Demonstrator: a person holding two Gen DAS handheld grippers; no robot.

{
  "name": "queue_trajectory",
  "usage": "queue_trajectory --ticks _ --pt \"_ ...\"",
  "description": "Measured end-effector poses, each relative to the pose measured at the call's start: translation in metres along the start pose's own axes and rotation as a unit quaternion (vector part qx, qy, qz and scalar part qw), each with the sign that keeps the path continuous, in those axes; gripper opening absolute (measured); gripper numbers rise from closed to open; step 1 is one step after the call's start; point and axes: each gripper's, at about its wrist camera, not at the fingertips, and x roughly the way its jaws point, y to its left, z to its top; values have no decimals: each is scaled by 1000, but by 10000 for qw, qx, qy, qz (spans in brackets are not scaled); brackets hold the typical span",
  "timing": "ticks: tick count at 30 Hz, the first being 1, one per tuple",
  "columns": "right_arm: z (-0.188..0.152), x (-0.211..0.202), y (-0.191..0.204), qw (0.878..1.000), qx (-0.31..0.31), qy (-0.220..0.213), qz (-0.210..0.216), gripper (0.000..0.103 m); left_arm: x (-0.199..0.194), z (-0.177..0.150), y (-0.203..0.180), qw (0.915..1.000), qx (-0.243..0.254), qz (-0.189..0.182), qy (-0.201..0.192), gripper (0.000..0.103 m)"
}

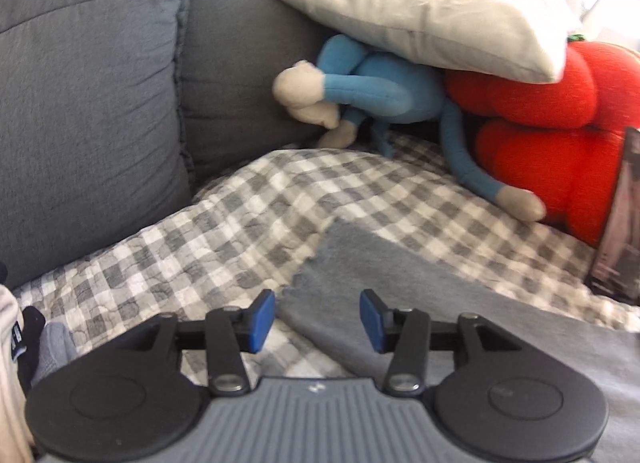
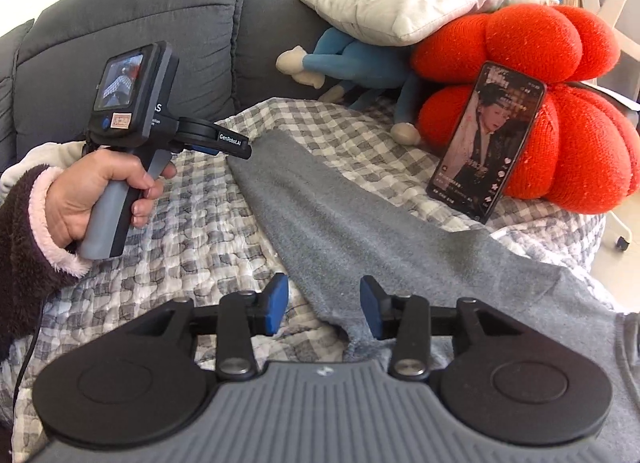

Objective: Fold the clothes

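Right wrist view: both the right hand-held gripper point(image 2: 323, 305) and left hand-held gripper point(image 1: 317, 321) are hanging half-open, empty, over the grey garment point(image 2: 360, 231) on the sofa's checked quilt point(image 2: 192, 223), fold apparently laid, regrasping next.

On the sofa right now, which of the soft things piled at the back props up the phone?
The red pumpkin-shaped cushion: the phone leans on it, unlike the white pillow or blue plush toy.

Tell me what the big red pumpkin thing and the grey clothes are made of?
The red pumpkin cushion looks like knitted yarn, fuzzy and matte, with tiny stitches showing. The grey garment seems to be soft fleecy cloth, probably cotton jersey: its surface is dull and slightly napped.
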Motion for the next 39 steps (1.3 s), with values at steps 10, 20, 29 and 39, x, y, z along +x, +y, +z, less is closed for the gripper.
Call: queue_trajectory --ticks 10,20,29,39 --pt "-11 -69 10 9975 382 -23 -600 49 -52 -17 -26 9948 311 -884 389 63" --pt "-39 -121 23 9907 806 37 -1093 57 -107 -43 -35 9862 772 -1373 514 67" --pt "-73 -171 38 9773 1251 77 -1706 58 -153 -74 -39 9644 1163 -2224 835 67" --pt "-136 -242 53 9512 2178 181 -2177 58 -181 -107 -31 9357 1332 -2973 1354 64"
